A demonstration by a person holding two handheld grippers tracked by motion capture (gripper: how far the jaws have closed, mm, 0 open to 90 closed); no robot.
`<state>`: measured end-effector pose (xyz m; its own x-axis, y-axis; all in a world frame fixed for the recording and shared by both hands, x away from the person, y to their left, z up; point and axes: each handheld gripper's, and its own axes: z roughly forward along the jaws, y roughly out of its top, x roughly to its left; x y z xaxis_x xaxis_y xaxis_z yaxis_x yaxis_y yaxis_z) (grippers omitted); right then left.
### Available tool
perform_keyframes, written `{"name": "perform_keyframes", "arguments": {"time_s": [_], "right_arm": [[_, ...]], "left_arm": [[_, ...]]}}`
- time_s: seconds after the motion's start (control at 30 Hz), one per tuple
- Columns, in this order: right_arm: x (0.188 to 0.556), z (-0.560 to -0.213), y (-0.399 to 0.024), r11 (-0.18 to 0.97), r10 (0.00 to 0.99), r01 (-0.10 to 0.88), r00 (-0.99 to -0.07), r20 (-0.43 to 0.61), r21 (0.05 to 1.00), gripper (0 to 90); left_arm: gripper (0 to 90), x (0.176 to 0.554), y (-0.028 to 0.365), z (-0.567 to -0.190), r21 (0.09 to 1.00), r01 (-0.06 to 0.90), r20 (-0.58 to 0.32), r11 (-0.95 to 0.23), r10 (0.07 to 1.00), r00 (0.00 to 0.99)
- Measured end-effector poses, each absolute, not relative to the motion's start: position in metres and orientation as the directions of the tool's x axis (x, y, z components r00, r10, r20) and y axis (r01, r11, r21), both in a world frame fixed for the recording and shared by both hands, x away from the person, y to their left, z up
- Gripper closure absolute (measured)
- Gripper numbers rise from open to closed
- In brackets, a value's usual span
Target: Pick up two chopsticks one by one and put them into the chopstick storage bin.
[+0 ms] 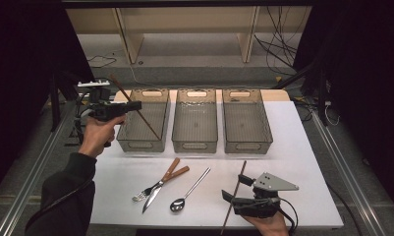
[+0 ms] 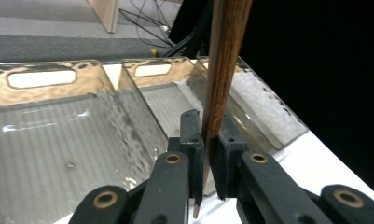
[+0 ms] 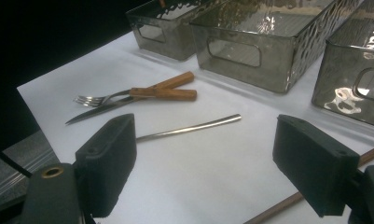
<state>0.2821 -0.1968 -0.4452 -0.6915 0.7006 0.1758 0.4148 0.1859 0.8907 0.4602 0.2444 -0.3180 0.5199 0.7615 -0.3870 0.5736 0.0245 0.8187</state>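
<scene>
A dark wooden chopstick point(image 1: 135, 110) is clamped in my left gripper point(image 1: 130, 106), which is shut on it above the left tray point(image 1: 140, 146). In the left gripper view the chopstick point(image 2: 224, 70) rises steeply between the pads, its tip poking out below. A second chopstick point(image 1: 235, 189) lies on the white table near the front edge. My right gripper point(image 1: 236, 189) hovers over it with its jaws wide open. In the right gripper view that chopstick point(image 3: 273, 210) passes under the right-hand jaw, and neither pad point(image 3: 105, 158) touches it.
Three clear grey trays stand in a row at the back: left, middle point(image 1: 194, 146) and right point(image 1: 247, 147). A wood-handled fork point(image 1: 157, 186) and knife point(image 1: 153, 196) lie crossed at the front left. A steel spoon point(image 1: 189, 189) lies beside them. The table edge point(image 1: 332, 216) is near my right hand.
</scene>
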Motion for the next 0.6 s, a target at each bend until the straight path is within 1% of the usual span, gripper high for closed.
{"name": "perform_keyframes", "arguments": {"time_s": [0.2,0.6], "right_arm": [[0.282,-0.446,-0.196,0.188,0.702,0.422,-0.689,0.180,0.887,21.7],[0.282,-0.446,-0.197,0.184,0.700,0.415,-0.692,0.178,0.891,19.4]], "left_arm": [[84.0,0.483,0.250,-0.327,0.795,0.606,-0.399,0.036,0.783,0.477],[84.0,0.513,0.248,-0.354,0.739,0.674,-0.398,0.021,0.820,0.411]]}}
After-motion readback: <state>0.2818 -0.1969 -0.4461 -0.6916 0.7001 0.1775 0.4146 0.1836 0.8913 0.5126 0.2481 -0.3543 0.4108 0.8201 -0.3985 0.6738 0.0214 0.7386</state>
